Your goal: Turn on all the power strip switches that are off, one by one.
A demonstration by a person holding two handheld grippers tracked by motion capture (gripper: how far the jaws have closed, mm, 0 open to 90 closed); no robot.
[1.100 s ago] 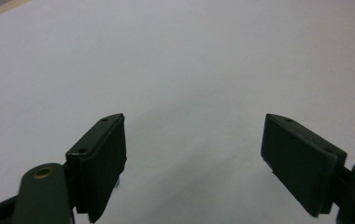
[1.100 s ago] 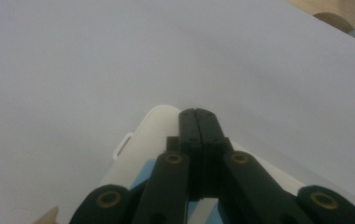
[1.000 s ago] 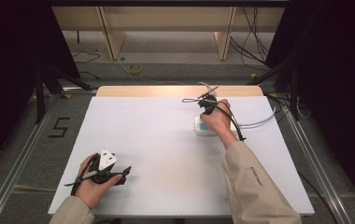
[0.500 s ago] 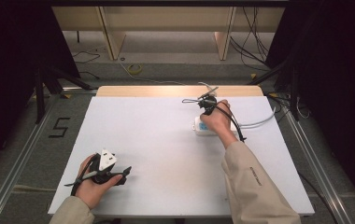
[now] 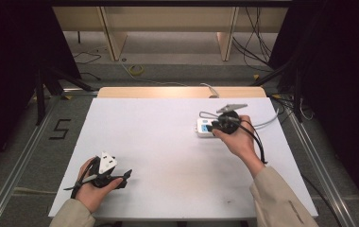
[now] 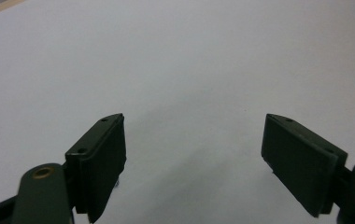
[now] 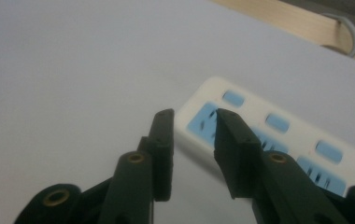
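Beige sleeves [image 5: 281, 201] (black claws [image 6: 192, 163]).

Right hand-held gripper [image 7: 193, 114] seen along its two black jaws, which have just been opening and stand apart with nothing between them, their tips poised over the near end of a white power strip [image 7: 353, 163]. The strip bears pale blue socket faces and blue switches and lies on the white desk [image 7: 63, 70]. A wooden edge strip [image 7: 278, 18] and a grey cable [image 7: 348, 30] appear at top right.

White table [image 5: 168, 142], wooden far edge; grey floor [image 5: 177, 71] with cables, yellow coil [image 5: 136, 70]; dark sides.
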